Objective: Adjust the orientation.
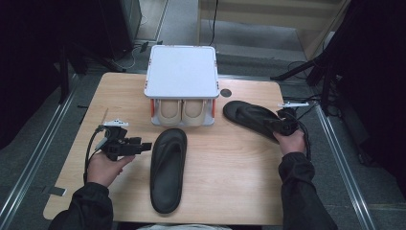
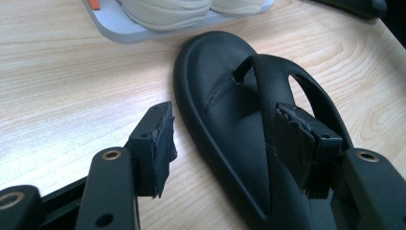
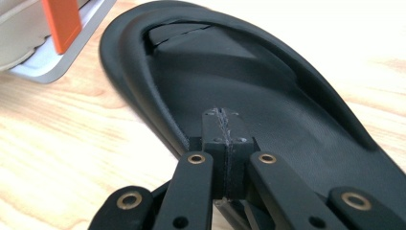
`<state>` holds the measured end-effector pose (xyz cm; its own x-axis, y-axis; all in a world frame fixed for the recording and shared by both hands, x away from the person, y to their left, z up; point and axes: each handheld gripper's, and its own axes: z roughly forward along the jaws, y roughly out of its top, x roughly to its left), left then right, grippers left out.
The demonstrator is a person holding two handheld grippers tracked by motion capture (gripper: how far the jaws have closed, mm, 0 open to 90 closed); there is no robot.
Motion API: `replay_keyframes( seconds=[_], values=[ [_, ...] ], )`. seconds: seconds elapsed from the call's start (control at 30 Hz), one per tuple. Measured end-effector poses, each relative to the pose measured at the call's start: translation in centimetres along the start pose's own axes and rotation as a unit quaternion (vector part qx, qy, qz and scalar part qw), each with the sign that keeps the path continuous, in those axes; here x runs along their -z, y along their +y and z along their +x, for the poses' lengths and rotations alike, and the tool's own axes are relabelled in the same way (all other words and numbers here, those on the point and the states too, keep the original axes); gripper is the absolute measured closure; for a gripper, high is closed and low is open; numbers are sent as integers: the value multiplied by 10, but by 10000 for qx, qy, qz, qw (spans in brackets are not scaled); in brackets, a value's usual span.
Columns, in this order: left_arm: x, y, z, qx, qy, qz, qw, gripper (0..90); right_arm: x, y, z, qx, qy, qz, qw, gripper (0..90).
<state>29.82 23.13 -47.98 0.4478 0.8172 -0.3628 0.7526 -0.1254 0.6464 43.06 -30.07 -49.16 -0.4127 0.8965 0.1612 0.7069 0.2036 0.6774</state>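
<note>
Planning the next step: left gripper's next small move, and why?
Probably ease the left gripper forward and close on the near sandal's strap. Its jaws stand open, one pad over bare table, the other at the strap, nothing clamped yet.

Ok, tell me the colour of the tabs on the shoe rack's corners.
Orange. The tab on the shoe rack shows best in the right gripper view.

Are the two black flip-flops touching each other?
Apart. The high view shows bare wood between the flip-flop lying in front of the rack and the other flip-flop to its right.
</note>
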Motion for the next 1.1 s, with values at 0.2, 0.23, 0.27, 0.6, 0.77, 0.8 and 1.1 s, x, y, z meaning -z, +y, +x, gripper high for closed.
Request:
replay_keyframes(
  seconds=[0.2, 0.23, 0.27, 0.6, 0.77, 0.8, 1.1],
  values=[
    [-3, 5, 2, -8, -19, 14, 10000, 405, 1, -3, 14, 160, 33, 58, 9998, 900],
    [-4, 7, 2, -40, -40, 9, 10000, 406, 1, -4, 16, 158, 46, 61, 9998, 900],
    [-4, 7, 2, -40, -40, 9, 10000, 406, 1, -4, 16, 158, 46, 61, 9998, 900],
    [-7, 11, 2, -48, -63, -16, 10000, 405, -3, -6, 45, 314, 141, 137, 9993, 900],
    [-8, 12, 2, -106, -42, 45, 9999, 405, -8, -6, 58, 336, 230, 150, 9991, 900],
    [-8, 12, 2, -106, -42, 45, 9999, 405, -8, -6, 58, 336, 230, 150, 9991, 900],
    [-9, 12, 0, -130, -58, 67, 9999, 406, -17, -3, 70, 350, 362, 116, 9987, 883]
  ],
)
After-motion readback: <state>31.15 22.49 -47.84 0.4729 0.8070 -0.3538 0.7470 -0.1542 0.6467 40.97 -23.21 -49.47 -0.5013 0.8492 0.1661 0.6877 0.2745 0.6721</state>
